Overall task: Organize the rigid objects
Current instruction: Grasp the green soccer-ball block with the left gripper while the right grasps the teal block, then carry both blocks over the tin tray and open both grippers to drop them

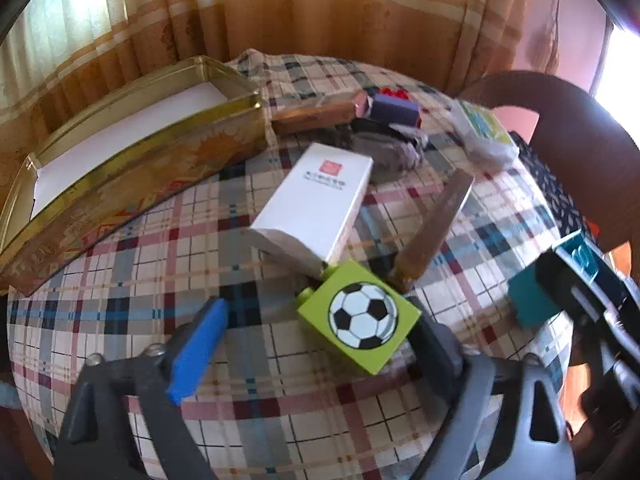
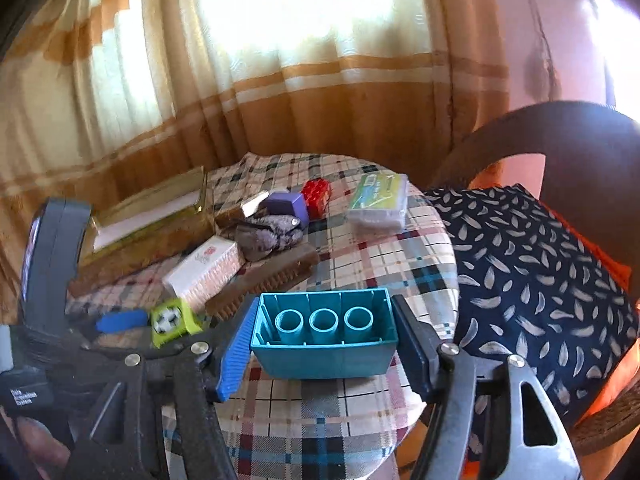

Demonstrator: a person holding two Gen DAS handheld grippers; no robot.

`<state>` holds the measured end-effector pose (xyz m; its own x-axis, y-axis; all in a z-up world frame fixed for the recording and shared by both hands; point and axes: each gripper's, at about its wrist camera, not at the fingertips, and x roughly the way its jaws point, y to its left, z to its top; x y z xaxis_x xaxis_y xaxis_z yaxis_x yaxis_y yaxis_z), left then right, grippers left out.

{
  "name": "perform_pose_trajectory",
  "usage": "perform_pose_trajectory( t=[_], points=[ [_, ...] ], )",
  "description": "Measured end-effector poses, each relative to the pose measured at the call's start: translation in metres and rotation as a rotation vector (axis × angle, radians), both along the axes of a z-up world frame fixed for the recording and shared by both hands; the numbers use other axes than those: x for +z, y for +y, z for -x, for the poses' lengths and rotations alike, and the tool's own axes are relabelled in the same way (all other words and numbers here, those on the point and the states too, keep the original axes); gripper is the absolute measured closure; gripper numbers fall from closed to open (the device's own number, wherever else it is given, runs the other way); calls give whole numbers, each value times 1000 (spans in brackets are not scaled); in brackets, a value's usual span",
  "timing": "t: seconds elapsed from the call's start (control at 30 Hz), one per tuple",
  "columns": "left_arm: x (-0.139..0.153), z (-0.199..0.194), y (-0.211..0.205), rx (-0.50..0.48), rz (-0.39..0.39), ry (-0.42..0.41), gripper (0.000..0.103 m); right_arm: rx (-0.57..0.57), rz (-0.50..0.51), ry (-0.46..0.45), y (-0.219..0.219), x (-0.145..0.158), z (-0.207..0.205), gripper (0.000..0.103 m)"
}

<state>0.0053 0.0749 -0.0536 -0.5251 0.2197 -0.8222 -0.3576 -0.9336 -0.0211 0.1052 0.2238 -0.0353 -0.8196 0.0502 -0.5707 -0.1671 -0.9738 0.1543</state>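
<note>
Left gripper (image 1: 320, 344) fingers apart; green football block (image 1: 360, 316) between them, against right pad, gap at left blue pad (image 1: 198, 356). Right gripper (image 2: 324, 340) clamped on teal brick (image 2: 326, 334), long axis across fingers. Open tin (image 1: 132, 152) far left, nearer to left hand.

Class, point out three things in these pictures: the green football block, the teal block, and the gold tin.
green football block (image 1: 362, 316), left wrist view, on the printed ball face.
teal block (image 2: 326, 354), right wrist view, on its near side wall.
gold tin (image 1: 160, 168), left wrist view, on its near outer wall.
</note>
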Motion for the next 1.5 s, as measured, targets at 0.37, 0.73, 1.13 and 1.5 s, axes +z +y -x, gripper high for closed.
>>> perform_pose_trajectory(
  t=[0.37,0.73,1.13,1.5],
  points=[
    [23,-13,-41,-25,-138,100,53,40,-54,53,-11,19,3,35],
    [70,35,-128,214,-139,329,53,230,-52,152,-80,75,78,35],
    [56,117,-177,435,12,302,53,270,-107,31,-182,54,210,35],
    [23,132,-189,513,22,197,42,273,4,-67,-172,13,239,21]
  ],
)
